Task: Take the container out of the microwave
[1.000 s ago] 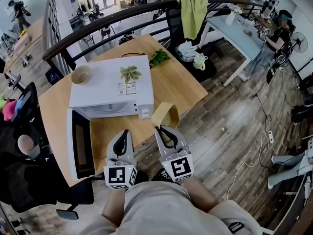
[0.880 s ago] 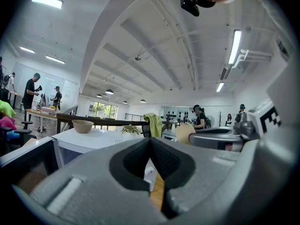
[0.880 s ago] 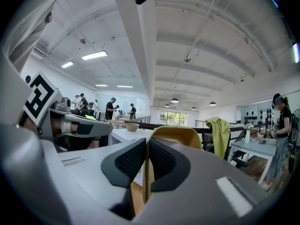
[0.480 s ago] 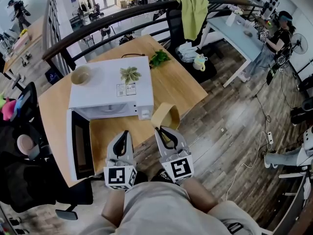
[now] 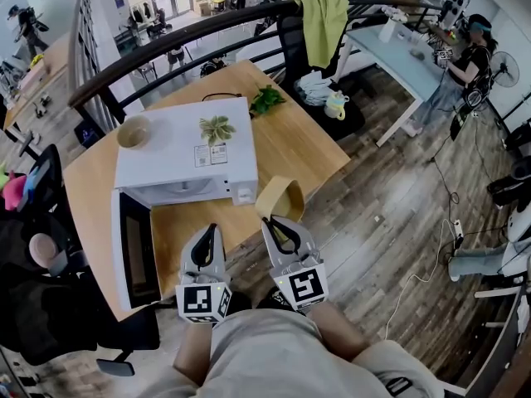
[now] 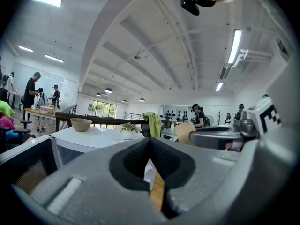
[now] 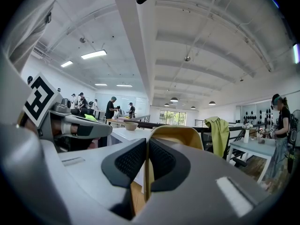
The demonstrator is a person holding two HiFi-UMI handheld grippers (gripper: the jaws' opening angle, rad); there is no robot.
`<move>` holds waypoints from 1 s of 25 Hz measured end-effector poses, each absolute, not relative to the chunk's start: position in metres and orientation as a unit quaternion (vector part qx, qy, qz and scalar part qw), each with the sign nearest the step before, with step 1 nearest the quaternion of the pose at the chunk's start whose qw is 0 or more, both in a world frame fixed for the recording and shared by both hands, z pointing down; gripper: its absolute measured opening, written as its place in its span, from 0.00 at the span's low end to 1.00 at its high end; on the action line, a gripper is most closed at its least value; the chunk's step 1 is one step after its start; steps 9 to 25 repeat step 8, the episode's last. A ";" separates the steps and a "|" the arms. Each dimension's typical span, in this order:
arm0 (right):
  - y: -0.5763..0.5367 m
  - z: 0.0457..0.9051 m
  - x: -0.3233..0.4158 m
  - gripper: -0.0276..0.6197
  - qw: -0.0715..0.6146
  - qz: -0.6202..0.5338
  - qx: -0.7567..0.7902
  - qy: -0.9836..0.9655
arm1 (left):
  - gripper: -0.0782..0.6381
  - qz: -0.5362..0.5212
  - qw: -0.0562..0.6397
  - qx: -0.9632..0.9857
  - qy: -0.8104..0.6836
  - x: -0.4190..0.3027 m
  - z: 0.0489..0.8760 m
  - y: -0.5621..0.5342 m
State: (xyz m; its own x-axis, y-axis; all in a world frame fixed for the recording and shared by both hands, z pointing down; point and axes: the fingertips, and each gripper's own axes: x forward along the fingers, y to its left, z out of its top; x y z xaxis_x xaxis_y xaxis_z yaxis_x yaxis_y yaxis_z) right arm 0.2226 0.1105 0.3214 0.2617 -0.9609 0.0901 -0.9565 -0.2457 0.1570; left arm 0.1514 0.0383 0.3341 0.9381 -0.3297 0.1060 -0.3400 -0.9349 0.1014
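Observation:
The white microwave [image 5: 187,160] stands on the wooden table [image 5: 299,143] with its door [image 5: 137,251] swung open to the left. My right gripper [image 5: 270,220] is shut on the thin wall of a tan container [image 5: 280,197], held just off the microwave's front right corner. In the right gripper view the pads [image 7: 131,161] pinch the container's rim [image 7: 176,135]. My left gripper [image 5: 209,229] hovers in front of the microwave opening, shut and empty. In the left gripper view the left gripper [image 6: 150,139] shows its jaw tips meeting.
A beige bowl [image 5: 134,131] and a small plant [image 5: 216,127] sit on top of the microwave. Green leaves [image 5: 267,99] lie on the table behind it. A black chair [image 5: 50,305] stands to the left, and a chair with a green cloth [image 5: 323,11] is beyond the table.

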 end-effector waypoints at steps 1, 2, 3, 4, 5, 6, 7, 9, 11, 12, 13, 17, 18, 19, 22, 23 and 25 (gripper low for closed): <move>0.111 0.322 0.223 0.10 0.090 -0.011 0.789 -0.607 | 0.11 0.044 0.059 0.983 -0.170 0.152 0.334 0.039; 0.111 0.322 0.223 0.10 0.089 -0.011 0.790 -0.607 | 0.11 0.044 0.059 0.983 -0.169 0.152 0.335 0.039; 0.111 0.322 0.223 0.10 0.087 -0.010 0.790 -0.606 | 0.11 0.045 0.060 0.983 -0.169 0.152 0.335 0.039; 0.111 0.322 0.223 0.10 0.087 -0.010 0.791 -0.606 | 0.11 0.044 0.060 0.983 -0.168 0.152 0.335 0.040; 0.112 0.321 0.223 0.10 0.087 -0.011 0.791 -0.606 | 0.11 0.044 0.060 0.983 -0.168 0.152 0.335 0.040; 0.112 0.321 0.222 0.10 0.088 -0.011 0.790 -0.606 | 0.11 0.044 0.060 0.983 -0.167 0.152 0.334 0.040; 0.112 0.321 0.222 0.10 0.089 -0.012 0.790 -0.606 | 0.11 0.044 0.060 0.983 -0.167 0.151 0.334 0.041; 0.112 0.321 0.222 0.10 0.090 -0.012 0.790 -0.607 | 0.11 0.044 0.060 0.983 -0.166 0.151 0.334 0.041; 0.112 0.321 0.222 0.10 0.090 -0.012 0.790 -0.607 | 0.11 0.044 0.060 0.983 -0.166 0.151 0.334 0.041; 0.112 0.321 0.222 0.10 0.090 -0.012 0.790 -0.607 | 0.11 0.044 0.060 0.983 -0.166 0.151 0.334 0.041; 0.112 0.321 0.222 0.10 0.090 -0.012 0.790 -0.607 | 0.11 0.044 0.060 0.983 -0.166 0.151 0.334 0.041; 0.112 0.321 0.222 0.10 0.090 -0.012 0.790 -0.607 | 0.11 0.044 0.060 0.983 -0.166 0.151 0.334 0.041; 0.112 0.321 0.222 0.10 0.090 -0.012 0.790 -0.607 | 0.11 0.044 0.060 0.983 -0.166 0.151 0.334 0.041; 0.112 0.321 0.222 0.10 0.090 -0.012 0.790 -0.607 | 0.11 0.044 0.060 0.983 -0.166 0.151 0.334 0.041; 0.112 0.321 0.222 0.10 0.090 -0.012 0.790 -0.607 | 0.11 0.044 0.060 0.983 -0.166 0.151 0.334 0.041; 0.112 0.321 0.222 0.10 0.090 -0.012 0.790 -0.607 | 0.11 0.044 0.060 0.983 -0.166 0.151 0.334 0.041; 0.112 0.321 0.222 0.10 0.090 -0.012 0.790 -0.607 | 0.11 0.044 0.060 0.983 -0.166 0.151 0.334 0.041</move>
